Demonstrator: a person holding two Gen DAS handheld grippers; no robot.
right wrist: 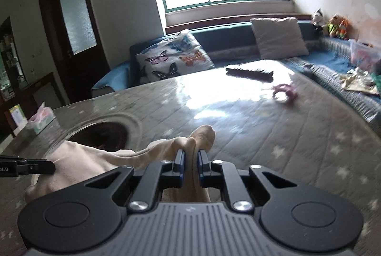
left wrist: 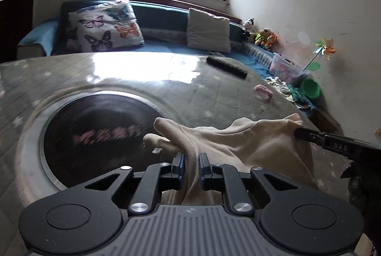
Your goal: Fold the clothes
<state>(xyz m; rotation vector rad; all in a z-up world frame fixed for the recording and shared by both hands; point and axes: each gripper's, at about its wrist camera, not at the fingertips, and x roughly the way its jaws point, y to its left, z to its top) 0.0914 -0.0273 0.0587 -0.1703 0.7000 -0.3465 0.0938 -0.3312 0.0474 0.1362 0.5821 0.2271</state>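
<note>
The left gripper is clamped on a soft, cream, fleece-like garment, and the right gripper pinches another bunched edge of it. The cloth hangs between them over the glossy grey quilted table cover, which has small white stars. Left of the cloth sits a round dark inset. Farther lie a black remote and a small pink object. Beyond, a clear plastic box holds pinkish items that are too blurred to identify.
</note>
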